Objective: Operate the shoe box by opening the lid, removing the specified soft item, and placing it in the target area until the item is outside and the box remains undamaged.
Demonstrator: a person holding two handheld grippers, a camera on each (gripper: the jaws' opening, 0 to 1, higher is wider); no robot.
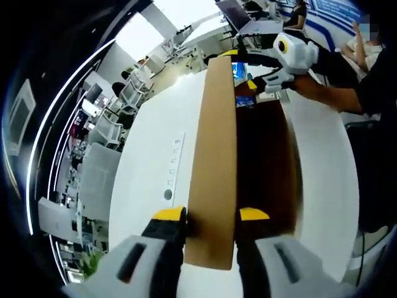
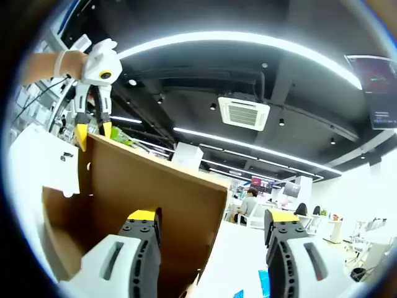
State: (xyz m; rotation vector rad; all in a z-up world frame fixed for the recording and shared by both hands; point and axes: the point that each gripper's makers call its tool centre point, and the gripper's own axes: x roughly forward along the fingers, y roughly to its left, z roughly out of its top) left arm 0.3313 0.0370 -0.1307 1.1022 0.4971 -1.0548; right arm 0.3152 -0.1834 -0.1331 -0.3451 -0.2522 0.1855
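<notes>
The brown cardboard shoe box lid stands raised, seen edge-on in the left gripper view. My left gripper is shut on its near edge, a yellow-tipped jaw on each side. The dark box interior lies to the right of the lid. A small blue thing shows at the box's far end. My right gripper hovers there, held by a black-sleeved arm. In the right gripper view the lid fills the lower left, the left gripper pinches its top corner, and my right gripper is open.
The box sits on a white table with a printed strip of markings. Office chairs and desks stand beyond the table's left edge. A person is at the far right. A ceiling air unit and light strips show overhead.
</notes>
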